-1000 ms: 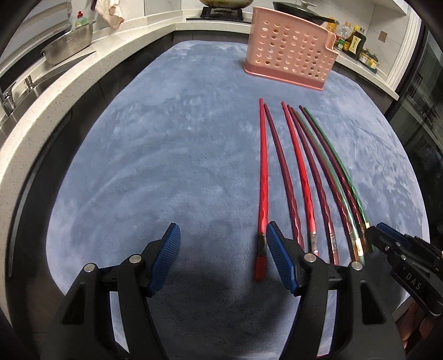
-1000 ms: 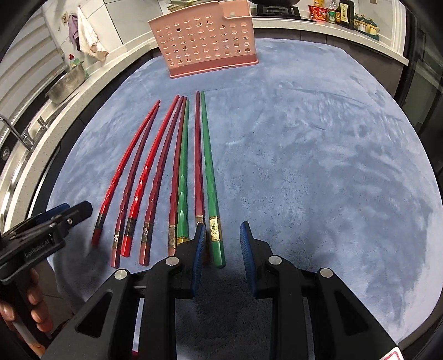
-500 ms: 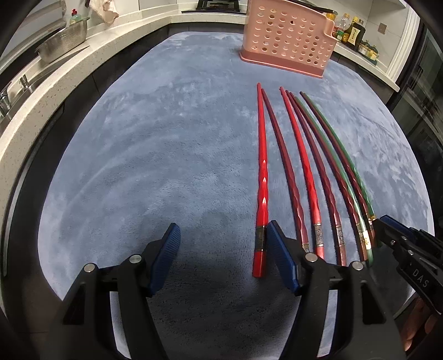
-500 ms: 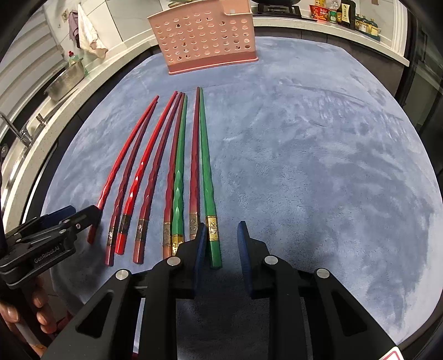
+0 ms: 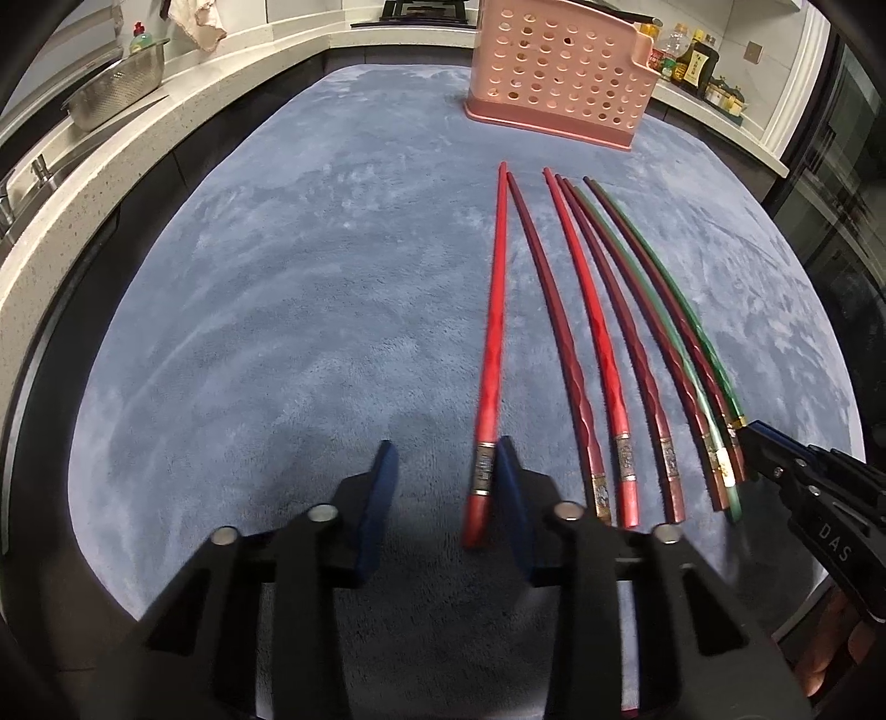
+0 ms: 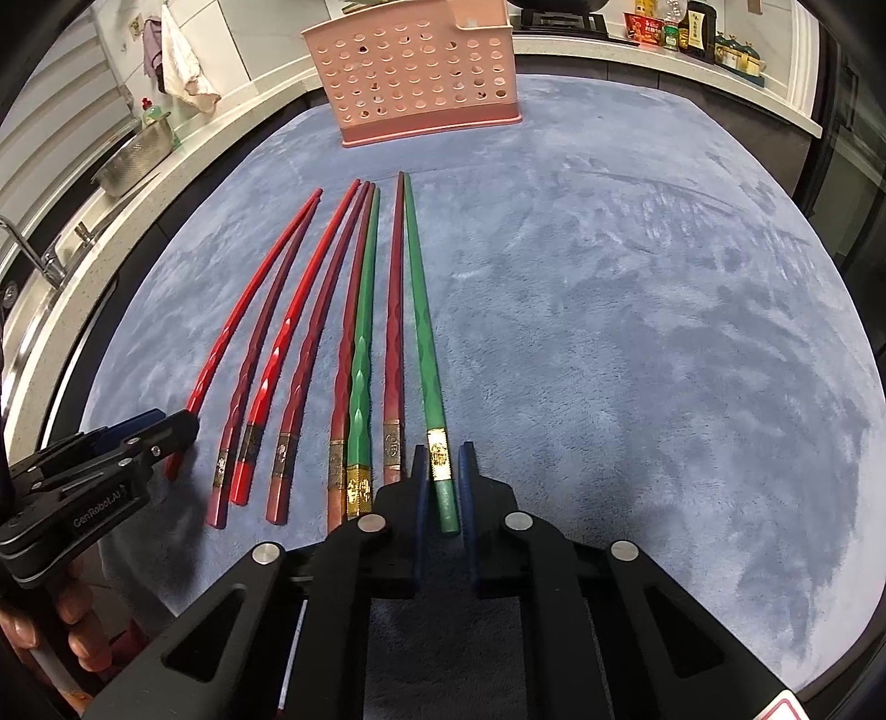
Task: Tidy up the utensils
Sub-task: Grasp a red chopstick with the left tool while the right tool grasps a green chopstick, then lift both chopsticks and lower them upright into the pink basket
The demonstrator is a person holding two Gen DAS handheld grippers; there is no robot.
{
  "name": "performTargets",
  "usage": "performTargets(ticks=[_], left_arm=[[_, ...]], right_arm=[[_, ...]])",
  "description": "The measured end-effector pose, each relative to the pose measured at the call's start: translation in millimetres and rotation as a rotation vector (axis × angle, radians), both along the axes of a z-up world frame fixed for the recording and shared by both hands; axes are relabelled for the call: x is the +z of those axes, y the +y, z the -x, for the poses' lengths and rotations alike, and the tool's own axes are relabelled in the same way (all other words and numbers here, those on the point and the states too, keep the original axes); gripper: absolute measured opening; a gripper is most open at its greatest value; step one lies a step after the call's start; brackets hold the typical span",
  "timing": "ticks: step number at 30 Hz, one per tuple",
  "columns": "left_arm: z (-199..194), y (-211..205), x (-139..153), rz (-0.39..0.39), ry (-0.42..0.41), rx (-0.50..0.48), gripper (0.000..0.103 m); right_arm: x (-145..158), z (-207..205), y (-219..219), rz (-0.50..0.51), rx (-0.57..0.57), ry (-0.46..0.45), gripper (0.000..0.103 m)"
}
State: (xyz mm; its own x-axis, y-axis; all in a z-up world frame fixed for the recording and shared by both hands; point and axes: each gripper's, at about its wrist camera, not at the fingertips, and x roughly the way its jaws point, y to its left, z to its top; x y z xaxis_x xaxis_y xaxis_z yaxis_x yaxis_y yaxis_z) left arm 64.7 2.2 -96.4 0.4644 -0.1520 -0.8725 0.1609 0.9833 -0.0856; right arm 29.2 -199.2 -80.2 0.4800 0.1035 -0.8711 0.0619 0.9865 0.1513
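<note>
A: Chopsticks lie fanned on the blue-grey mat [image 6: 637,310], tips toward the pink perforated basket [image 6: 421,83] at the far edge. Outermost green chopstick [image 6: 423,332]?

B: Its butt end sits between the right gripper [image 6: 443,476] pads, which are clenched on it. A dark red stick [image 6: 394,354] lies just beside it, touching the gripper's left finger [image 6: 419,487].

A: Left side?

B: The left gripper [image 5: 443,471] is closing; the bright red chopstick [image 5: 493,354] lies between its jaws, against the right pad [image 5: 509,487], left pad apart. Next stick over lies close outside that finger.

A: Surroundings?

B: Steel colander [image 5: 119,91] on the counter, bottles [image 6: 686,25] behind the basket.
</note>
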Motion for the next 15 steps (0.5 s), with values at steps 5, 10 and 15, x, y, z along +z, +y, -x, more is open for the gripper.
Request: performTargets(ticks=[5,10,15], left_arm=[[3.9,-1.3,0.7,0.006,0.0,-0.014,0.017],[7.4,-3.1,3.0,0.029,0.002,-0.033,0.008],[12.9,-8.1,6.8,0.016,-0.012,-0.053,0.007]], right_arm=[[0.4,1.7,-0.7,-0.004,-0.001,-0.001,0.008],[1.2,2.4,-1.0,-0.006,-0.002,-0.001,0.008],[4.0,6.8,0.2,-0.008,-0.003,-0.006,0.008]])
